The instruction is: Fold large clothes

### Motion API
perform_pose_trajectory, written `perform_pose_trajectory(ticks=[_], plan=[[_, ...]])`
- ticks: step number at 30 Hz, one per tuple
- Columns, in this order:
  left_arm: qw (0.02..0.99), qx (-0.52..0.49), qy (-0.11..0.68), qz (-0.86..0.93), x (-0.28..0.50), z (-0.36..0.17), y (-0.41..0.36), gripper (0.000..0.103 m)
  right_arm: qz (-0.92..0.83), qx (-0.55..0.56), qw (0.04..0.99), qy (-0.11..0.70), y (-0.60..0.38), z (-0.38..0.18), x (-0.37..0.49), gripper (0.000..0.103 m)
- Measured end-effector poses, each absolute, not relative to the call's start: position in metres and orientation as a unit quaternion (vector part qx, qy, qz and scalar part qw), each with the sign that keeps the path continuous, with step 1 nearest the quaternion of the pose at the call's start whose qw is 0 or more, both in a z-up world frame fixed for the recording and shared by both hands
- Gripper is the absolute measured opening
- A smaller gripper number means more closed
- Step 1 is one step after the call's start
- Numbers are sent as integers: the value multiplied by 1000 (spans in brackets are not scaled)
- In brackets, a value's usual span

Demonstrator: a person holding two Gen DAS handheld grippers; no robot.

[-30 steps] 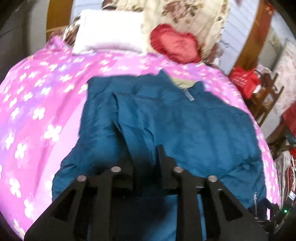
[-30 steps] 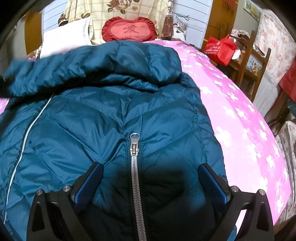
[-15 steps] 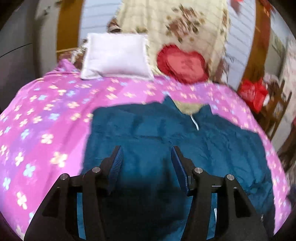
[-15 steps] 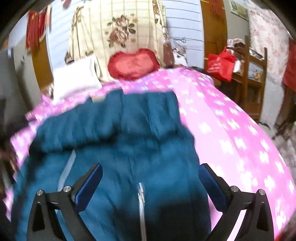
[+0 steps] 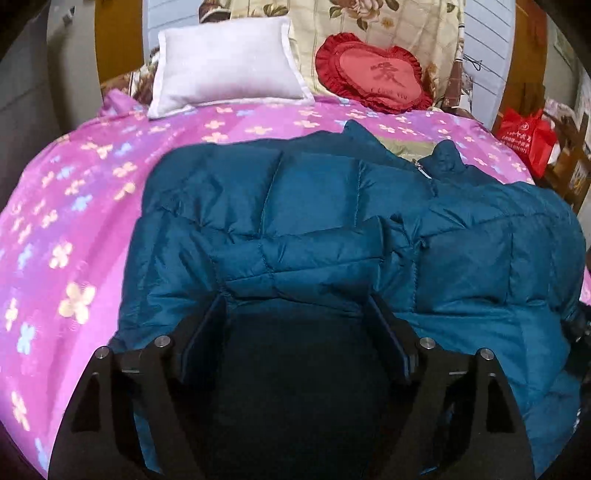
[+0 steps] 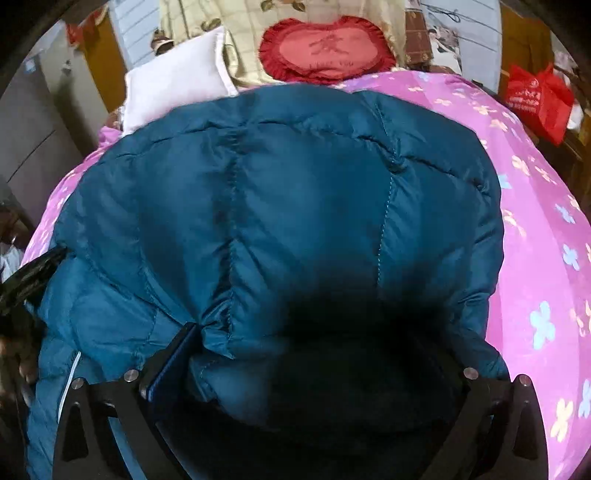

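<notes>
From your left wrist, the left gripper (image 5: 297,306) stands wide open over the teal down jacket (image 5: 332,221), gripping nothing; the jacket lies on the pink floral bedspread (image 5: 74,229), its zipper pull (image 5: 421,170) visible. From your right wrist, jacket bulges between the right gripper (image 6: 314,343), spread wide; its right finger is hidden.

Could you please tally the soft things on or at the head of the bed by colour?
Teal: 1, the puffer jacket
White: 1, the pillow
Red: 1, the heart-shaped cushion
Pink: 1, the flowered bedspread
Cream: 1, the floral quilt behind the cushion
Total: 5
</notes>
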State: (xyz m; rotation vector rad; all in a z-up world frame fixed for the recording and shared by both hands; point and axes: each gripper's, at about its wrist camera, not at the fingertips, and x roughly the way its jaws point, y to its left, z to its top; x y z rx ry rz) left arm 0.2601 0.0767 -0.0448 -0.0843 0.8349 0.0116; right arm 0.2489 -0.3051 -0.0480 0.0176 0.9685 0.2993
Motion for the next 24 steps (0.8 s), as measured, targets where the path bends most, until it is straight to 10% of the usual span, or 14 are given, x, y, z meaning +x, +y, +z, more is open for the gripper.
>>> perform_pose_trajectory(ticks=[10, 17, 24], plan=[[914, -42, 403, 13, 257, -43, 74, 79, 113, 41, 929, 350, -293, 50, 281, 97], [916, -62, 397, 8, 254, -41, 79, 80, 70, 48, 887, 454, -293, -38, 341, 99], [913, -53, 404, 22, 255, -41, 79, 80, 22, 34, 891, 453, -288, -11, 334, 97]])
